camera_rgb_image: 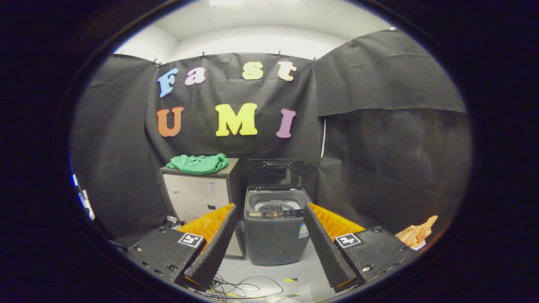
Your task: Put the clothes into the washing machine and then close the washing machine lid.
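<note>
The green clothes (198,163) lie in a crumpled heap on the top of a pale cabinet (198,194), well beyond the fingers of the hand-held gripper (269,214) and off toward its left finger. Nothing touches the garment; it covers most of that surface and one edge droops slightly over the front.

Taking the washing machine (276,229) as the landmark: the cabinet stands just beside it, on its left, and the clothes sit higher than the machine's rim. The machine is a dark top-loader standing on the floor (269,273), its lid (275,171) raised upright at the back so the drum opening shows. A control strip runs along the front rim of the opening.

The hand-held gripper hangs in front of the machine, well apart from it, aimed level and straight toward it. Its two fingers are spread wide and hold nothing; the machine's body shows in the gap between them, with the left fingertip lined up near the cabinet's lower corner and the right fingertip near the machine's right front corner.

On the floor in front of the machine, below the fingers, lies a loose tangle of cables (236,288). To the machine's right, beyond the right finger, an orange cloth (417,233) lies near the black wall.
</note>
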### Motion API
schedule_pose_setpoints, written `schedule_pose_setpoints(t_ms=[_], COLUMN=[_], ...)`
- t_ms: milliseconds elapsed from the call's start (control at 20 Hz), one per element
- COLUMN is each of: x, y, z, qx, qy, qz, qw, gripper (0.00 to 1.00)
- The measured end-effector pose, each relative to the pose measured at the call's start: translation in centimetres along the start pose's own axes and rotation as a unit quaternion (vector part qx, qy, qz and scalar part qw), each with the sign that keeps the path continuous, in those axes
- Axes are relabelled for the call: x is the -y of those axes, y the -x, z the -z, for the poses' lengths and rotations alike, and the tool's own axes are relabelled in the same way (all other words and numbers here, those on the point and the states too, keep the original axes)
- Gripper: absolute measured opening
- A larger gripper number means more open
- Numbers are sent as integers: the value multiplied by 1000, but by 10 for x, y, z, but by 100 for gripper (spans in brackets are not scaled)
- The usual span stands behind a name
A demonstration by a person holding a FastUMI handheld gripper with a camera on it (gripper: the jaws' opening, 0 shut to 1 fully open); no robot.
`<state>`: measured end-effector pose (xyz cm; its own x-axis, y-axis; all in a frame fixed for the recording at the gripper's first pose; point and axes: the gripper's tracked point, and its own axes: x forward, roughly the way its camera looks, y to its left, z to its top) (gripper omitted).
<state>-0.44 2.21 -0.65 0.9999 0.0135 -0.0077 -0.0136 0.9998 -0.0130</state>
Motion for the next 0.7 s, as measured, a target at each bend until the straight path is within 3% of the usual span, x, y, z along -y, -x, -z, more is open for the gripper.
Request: schedule_pose_setpoints(t_ms=[500,700], x=[-4,-20], y=[-30,-55], z=[-16,-37], qx=[-4,-9], qy=[-17,-30], qz=[36,27], qw=[999,999], gripper=[98,99])
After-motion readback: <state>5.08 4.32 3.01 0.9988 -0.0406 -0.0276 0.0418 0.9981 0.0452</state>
